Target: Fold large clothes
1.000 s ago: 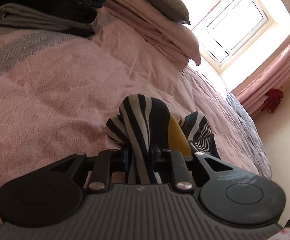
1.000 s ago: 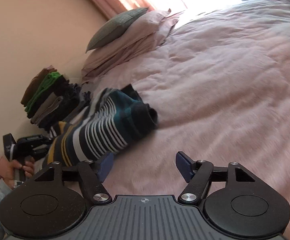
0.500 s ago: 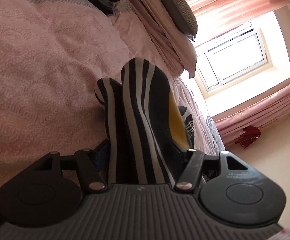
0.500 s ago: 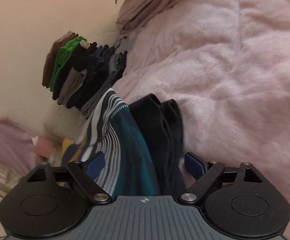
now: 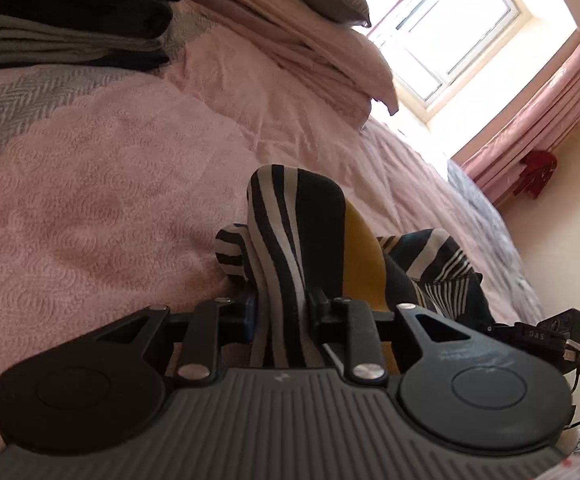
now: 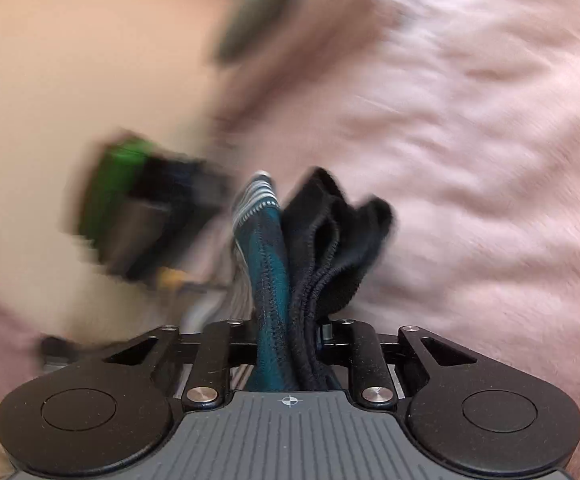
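Observation:
A striped sweater (image 5: 290, 232) in black, white, mustard and teal lies bunched on the pink bedspread (image 5: 90, 184). My left gripper (image 5: 282, 312) is shut on a striped fold of it, which stands up between the fingers. In the right wrist view the sweater's teal part and black ribbed hem (image 6: 310, 240) are pinched in my right gripper (image 6: 290, 340), which is shut on them. That view is blurred by motion. The other gripper's body (image 5: 546, 332) shows at the lower right of the left wrist view.
A stack of folded clothes (image 5: 62, 16) sits at the upper left on the bed, seen blurred as a green and dark stack (image 6: 138, 200) in the right wrist view. Pillows (image 5: 310, 28) lie by the window (image 5: 450, 36). Pink curtains (image 5: 538, 96) hang beyond.
My right gripper went from open beside the sweater to shut on its teal and black edge. The left gripper reopened briefly and is shut on the striped fold again; both views have swung.

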